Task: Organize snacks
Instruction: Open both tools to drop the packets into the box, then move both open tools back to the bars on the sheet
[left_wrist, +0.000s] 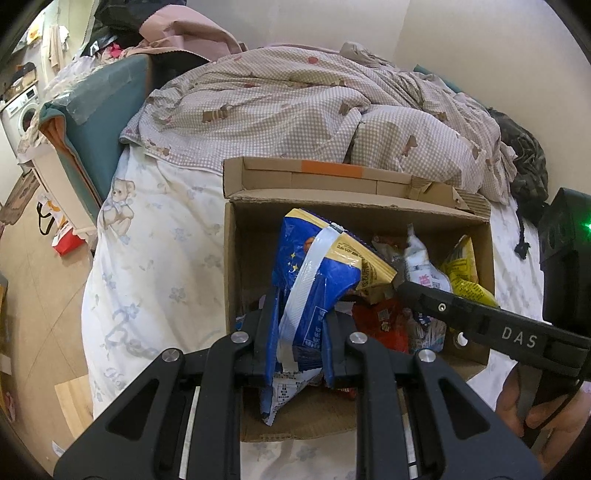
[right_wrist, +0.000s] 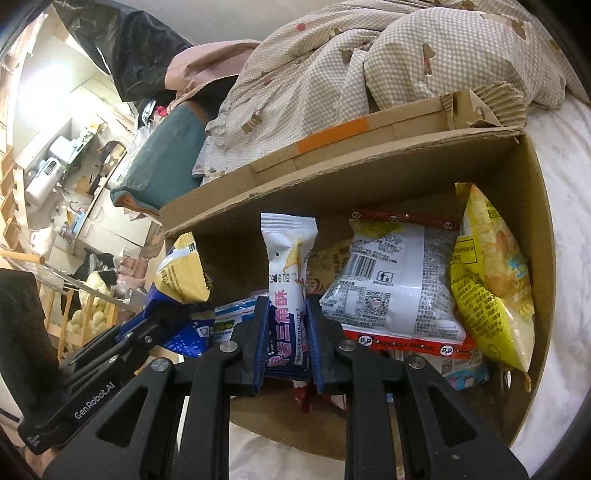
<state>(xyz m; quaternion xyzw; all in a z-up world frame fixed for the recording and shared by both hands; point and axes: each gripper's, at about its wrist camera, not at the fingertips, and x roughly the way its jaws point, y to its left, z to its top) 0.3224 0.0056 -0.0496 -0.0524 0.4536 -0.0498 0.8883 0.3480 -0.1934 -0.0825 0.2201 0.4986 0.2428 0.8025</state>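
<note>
On the bed, a cardboard box (left_wrist: 231, 266) stands open with its flaps folded back, and both grippers reach into it. In the left wrist view the left gripper (left_wrist: 300, 332), bottom centre of the frame, is clamped tight on a blue and yellow snack bag (left_wrist: 314, 266) with a strip of clear tape across it; the bag stands upright over the left part of the box. To its right, in the lower right of that frame, the right gripper (left_wrist: 400, 286) comes in from the side, its tip down among the packets, with a hand (left_wrist: 532, 406) on its grip. In the right wrist view the same blue and yellow bag shows at centre left, pinched by the left gripper. At centre, the right gripper (right_wrist: 287, 332) is closed narrowly on a slim white packet (right_wrist: 288, 258) with pink lettering, held upright inside the box. Right of it lies a white packet with a barcode and red border (right_wrist: 395, 291), and against the box's right wall leans a yellow bag (right_wrist: 491, 280). A checked quilt (right_wrist: 406, 51) is heaped behind the box.
</note>
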